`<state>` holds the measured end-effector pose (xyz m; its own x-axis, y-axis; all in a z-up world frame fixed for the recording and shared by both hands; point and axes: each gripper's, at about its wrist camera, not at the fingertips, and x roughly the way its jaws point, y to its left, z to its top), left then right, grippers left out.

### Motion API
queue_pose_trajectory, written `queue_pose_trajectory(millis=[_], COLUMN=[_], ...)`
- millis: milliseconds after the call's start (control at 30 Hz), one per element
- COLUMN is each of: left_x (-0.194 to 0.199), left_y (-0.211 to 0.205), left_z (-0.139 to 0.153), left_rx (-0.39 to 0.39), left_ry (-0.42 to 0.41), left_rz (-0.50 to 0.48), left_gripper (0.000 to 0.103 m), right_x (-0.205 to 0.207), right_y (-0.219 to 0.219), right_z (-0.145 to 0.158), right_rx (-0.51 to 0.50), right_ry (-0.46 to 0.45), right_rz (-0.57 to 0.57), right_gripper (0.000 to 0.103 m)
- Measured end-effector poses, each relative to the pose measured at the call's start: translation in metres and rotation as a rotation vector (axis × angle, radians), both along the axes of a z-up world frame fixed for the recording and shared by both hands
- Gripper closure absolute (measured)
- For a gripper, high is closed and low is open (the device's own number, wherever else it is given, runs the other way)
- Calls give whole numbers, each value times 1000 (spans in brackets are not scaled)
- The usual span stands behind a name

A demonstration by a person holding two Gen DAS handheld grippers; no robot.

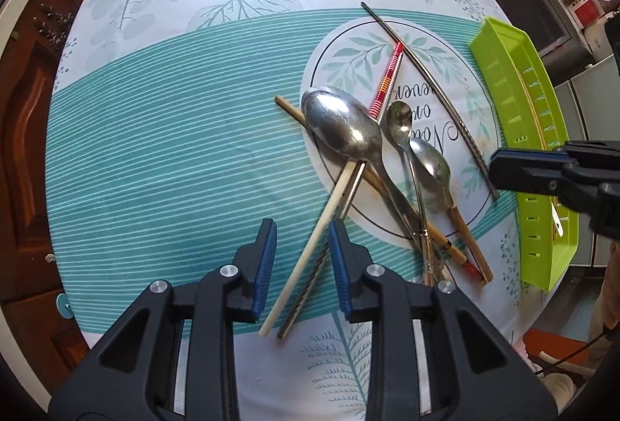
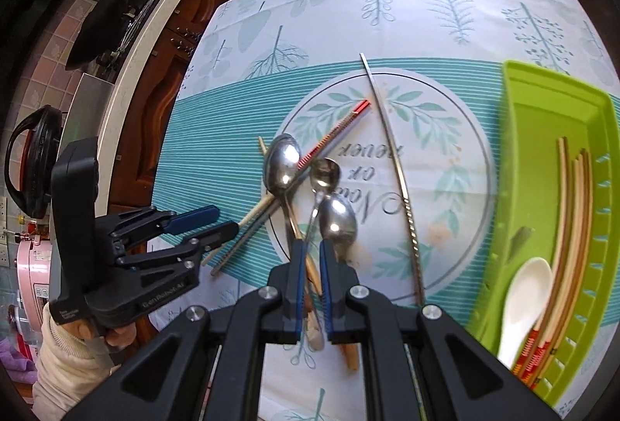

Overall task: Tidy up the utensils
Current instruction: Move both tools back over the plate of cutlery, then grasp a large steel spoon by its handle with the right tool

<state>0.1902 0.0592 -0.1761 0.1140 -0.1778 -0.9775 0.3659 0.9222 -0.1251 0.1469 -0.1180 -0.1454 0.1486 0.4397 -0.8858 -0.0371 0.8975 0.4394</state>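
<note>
A pile of utensils lies on the leaf-print tablecloth (image 1: 155, 150): a big steel spoon (image 1: 341, 126), a small spoon (image 1: 399, 115), a wooden-handled spoon (image 1: 430, 161), a red chopstick (image 1: 387, 80) and a long metal chopstick (image 1: 426, 72). My left gripper (image 1: 301, 231) hovers open over a cream chopstick (image 1: 310, 254) and a metal chopstick (image 1: 306, 289), which show between its fingers untouched. My right gripper (image 2: 312, 250) hangs above the spoon handles, its pads nearly together and gripping nothing. The green tray (image 2: 519, 150) holds a white spoon (image 2: 523, 297) and several chopsticks (image 2: 569, 227).
The tray (image 1: 503, 72) sits at the table's right edge. A dark wooden cabinet (image 2: 155, 103) and a counter with a black kettle (image 2: 35, 165) lie beyond the left edge. A hand in a cream sleeve (image 2: 66, 343) holds the left gripper (image 2: 223, 221).
</note>
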Motion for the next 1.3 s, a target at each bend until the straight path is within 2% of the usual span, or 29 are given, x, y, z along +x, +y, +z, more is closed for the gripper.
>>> queue_pose_trajectory(millis=[167, 667, 800, 967, 1167, 1300], left_x=[3, -4, -6, -5, -4, -4], left_y=[-1, 18, 24, 26, 29, 32], left_z=[-2, -2, -3, -4, -12, -16], left_rx=[-30, -88, -95, -95, -84, -85], left_ry=[0, 16, 18, 17, 25, 29], left_rz=[5, 31, 40, 49, 58, 66], left_gripper=[78, 78, 78, 78, 78, 78], right_x=[14, 28, 28, 25, 21, 19], right_y=[29, 64, 68, 72, 84, 88], right_z=[-14, -45, -48, -50, -51, -49], right_rx=[-15, -115, -98, -74, -130, -176], right_ry=[20, 66, 81, 100, 70, 33], right_rz=[59, 124, 123, 124, 154, 153], right_gripper=[85, 85, 84, 84, 85, 95])
